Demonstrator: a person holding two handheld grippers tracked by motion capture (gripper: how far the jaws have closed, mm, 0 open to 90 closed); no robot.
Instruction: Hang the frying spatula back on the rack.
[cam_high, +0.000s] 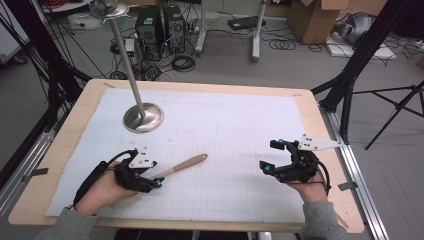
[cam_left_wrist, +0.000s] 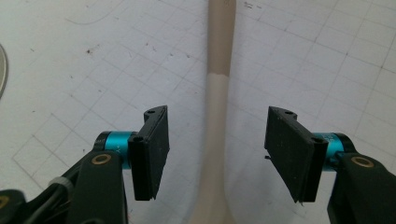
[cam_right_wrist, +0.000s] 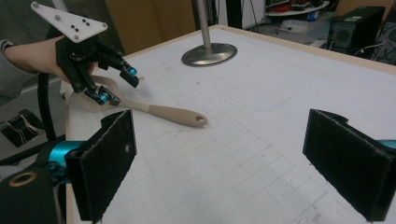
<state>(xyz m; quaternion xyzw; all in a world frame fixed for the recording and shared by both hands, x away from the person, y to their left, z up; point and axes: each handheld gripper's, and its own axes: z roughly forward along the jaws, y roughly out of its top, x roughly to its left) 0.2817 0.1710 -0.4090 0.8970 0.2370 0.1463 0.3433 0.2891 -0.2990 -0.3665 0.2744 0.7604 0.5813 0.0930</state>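
Spatula (cam_left_wrist: 218, 93) untouched between spread left tongs (cam_left_wrist: 215, 154); right tongs (cam_right_wrist: 233, 163) spread, empty.

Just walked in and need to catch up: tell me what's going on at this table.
A person sits at a table covered with a white gridded mat, a two-jaw gripper in each hand. The left gripper is open, poised over a beige spatula with its jaws on either side of the narrow neck, not yet closed on it. The right gripper is open too, holding nothing, off to the person's right. A metal stand rests on its round base at the far left of the mat.
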